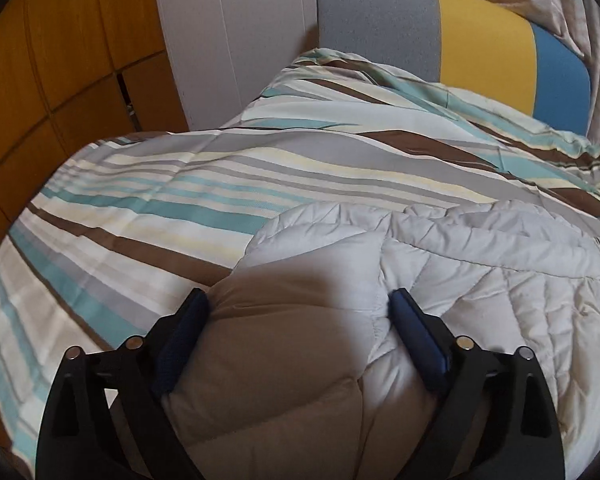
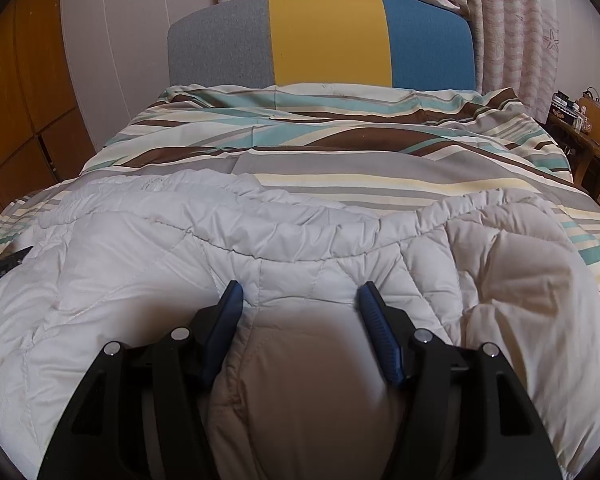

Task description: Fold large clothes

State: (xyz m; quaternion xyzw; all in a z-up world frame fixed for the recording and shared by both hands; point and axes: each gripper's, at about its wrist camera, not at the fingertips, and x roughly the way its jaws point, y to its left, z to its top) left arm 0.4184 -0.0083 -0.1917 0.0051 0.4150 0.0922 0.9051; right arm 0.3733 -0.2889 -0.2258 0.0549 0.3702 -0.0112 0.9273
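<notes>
White puffy jacket (image 2: pixel 300 264) bulges between both grippers' fingers (image 1: pixel 414 340).

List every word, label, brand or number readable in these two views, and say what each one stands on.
None can be read.
Dark object at the white padded jacket's left edge: faint light lettering, too small and blurred.
Shelf clutter at far right: boxes or packets, print too small.
Striped bedcover, headboard: no text.
</notes>
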